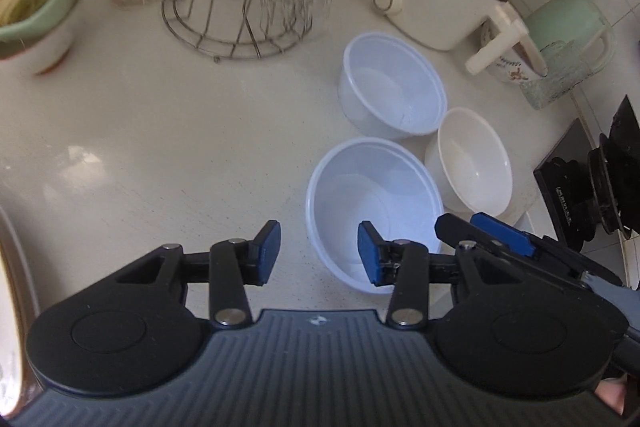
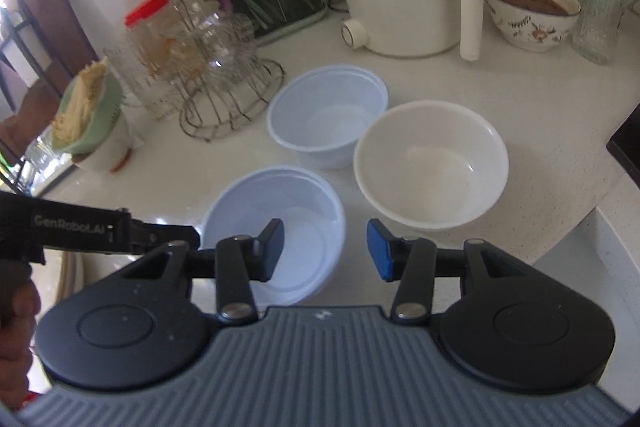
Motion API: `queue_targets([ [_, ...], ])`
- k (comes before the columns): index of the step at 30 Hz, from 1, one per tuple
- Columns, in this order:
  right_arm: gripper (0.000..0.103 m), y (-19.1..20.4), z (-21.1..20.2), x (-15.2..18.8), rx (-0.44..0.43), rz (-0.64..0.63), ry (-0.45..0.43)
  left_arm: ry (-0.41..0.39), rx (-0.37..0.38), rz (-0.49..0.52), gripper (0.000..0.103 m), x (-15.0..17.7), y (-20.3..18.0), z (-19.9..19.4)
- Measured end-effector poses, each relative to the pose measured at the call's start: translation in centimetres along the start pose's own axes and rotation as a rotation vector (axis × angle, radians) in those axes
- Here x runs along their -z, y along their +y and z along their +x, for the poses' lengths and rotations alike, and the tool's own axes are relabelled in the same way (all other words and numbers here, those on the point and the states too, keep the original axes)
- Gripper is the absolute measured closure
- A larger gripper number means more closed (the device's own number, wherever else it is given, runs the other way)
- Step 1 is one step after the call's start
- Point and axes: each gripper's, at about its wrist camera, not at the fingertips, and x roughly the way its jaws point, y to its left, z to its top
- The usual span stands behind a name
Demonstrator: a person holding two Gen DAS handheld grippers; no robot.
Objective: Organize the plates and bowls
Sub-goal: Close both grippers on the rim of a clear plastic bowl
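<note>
Left wrist view: left gripper [image 1: 318, 253] w/ jaws spread wide, nothing held, hovering low over counter [image 1: 160, 147]; right-hand pad [image 1: 370, 253] over near bowl [image 1: 374, 211], left-hand pad outside its rim. Far bowl [image 1: 394, 85] just behind, ceramic bowl [image 1: 470, 167] just beside both, on the right. Right gripper [image 1: 500, 233] poking in at lower right; jaw gap not readable here. No plates identifiable, only a blurred rim at left edge. Right wrist view: right gripper [image 2: 325, 251] also wide open & empty, left-hand pad above near bowl [image 2: 276, 231], right-hand pad over bare counter [image 2: 560, 147] toward ceramic bowl [image 2: 430, 165]. Far bowl [image 2: 328, 115] close beside ceramic one, maybe touching. Left gripper's black arm visible at left edge. Handling guess: both bluish bowls look like thin plastic, so light, flexy, prob. slippery; pinch across rim wall, gentle squeeze, likely nestable. Ceramic bowl looks heavier, stiff, chippable, glazed-slick; grip rim firmly, set down softly.
</note>
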Motion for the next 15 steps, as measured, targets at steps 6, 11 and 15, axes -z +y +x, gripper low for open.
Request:
queue_targets([
  [6,0.062,-0.9,1.7,0.1,-0.017,-0.01,0.044,-0.011,-0.004,0.032,0.069,0.0,-1.0,1.5],
  [11,0.075,-1.2,2.7,0.2,-0.023,-0.01,0.075,0.0,-0.022,0.016,0.082,0.3,-1.1,2.3],
  [15,0.085,-1.2,3.1,0.3,-0.031,-0.016,0.086,-0.014,-0.044,0.029,0.09,0.5,-1.3,2.3],
])
